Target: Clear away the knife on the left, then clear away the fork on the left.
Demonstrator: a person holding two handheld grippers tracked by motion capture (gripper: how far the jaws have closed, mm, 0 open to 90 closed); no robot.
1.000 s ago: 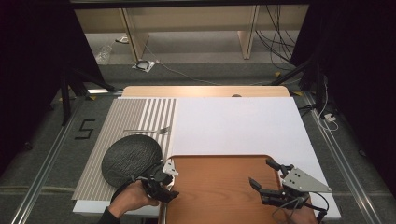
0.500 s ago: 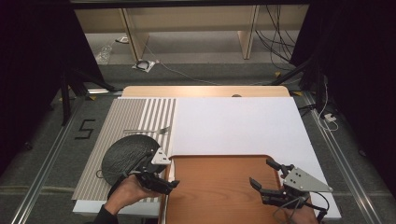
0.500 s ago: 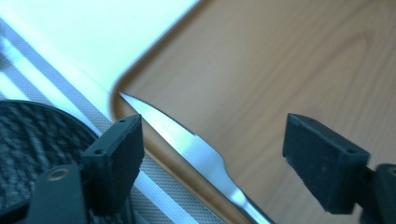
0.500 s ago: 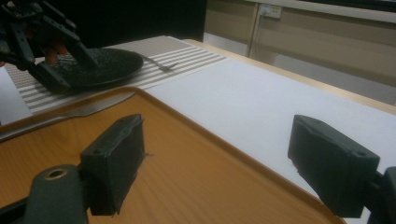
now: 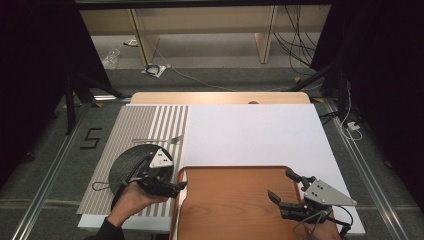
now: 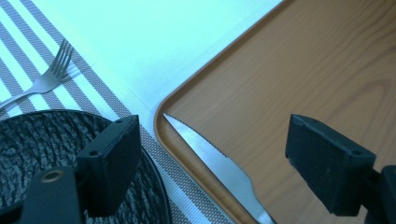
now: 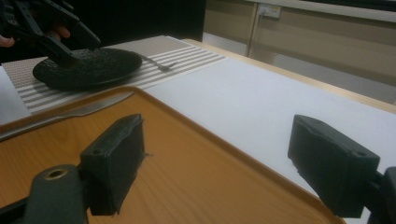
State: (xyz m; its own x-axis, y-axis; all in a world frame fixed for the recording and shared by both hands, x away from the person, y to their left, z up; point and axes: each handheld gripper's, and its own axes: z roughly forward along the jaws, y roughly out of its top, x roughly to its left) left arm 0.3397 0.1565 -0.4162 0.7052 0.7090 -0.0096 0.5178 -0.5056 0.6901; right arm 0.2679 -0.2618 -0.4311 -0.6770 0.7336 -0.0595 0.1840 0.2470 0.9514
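I've set the plate (image 5: pixel 134 165) on the mat (image 5: pixel 135 131) at my ten o'clock, so the left gripper (image 5: pixel 176 186) has just spread its jaws (nothing between them) above the knife (image 6: pixel 219 165); right gripper (image 5: pixel 286 191) waits open.

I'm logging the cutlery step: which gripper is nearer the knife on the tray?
Left. The left gripper hangs just above the knife; the right gripper sits across the tray.
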